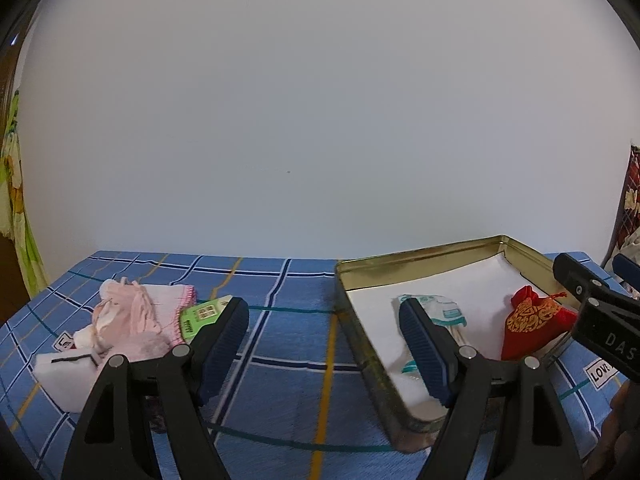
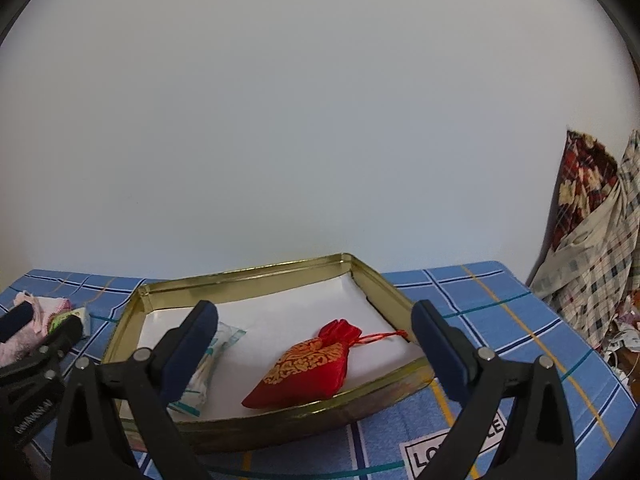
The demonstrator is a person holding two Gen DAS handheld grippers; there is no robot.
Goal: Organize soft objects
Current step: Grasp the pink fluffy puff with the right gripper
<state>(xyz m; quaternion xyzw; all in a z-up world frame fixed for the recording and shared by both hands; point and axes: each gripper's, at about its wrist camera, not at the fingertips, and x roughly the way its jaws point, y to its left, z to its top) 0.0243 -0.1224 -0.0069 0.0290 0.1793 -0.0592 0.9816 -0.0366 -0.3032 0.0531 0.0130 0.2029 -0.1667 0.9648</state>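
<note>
A gold metal tin (image 1: 360,344) (image 2: 256,276) with a white lining sits on the blue checked cloth. Inside lie a red and gold drawstring pouch (image 1: 532,326) (image 2: 308,368) and a clear packet of cotton swabs (image 1: 444,312) (image 2: 204,376). Left of the tin is a heap of pink and white cloth (image 1: 132,320) (image 2: 44,312) with a green tag (image 1: 200,316), beside a white foam block (image 1: 60,380). My left gripper (image 1: 324,344) is open, straddling the tin's left wall with nothing between its fingers. My right gripper (image 2: 316,348) is open above the tin's near edge, the pouch lying beyond it.
The blue checked cloth (image 1: 288,392) (image 2: 500,320) covers the whole surface up to a plain white wall. Patterned fabrics (image 2: 592,220) hang at the far right. White "LOVE" labels (image 1: 602,372) (image 2: 452,444) are printed on the cloth. The right gripper's body (image 1: 600,308) shows at the left view's right edge.
</note>
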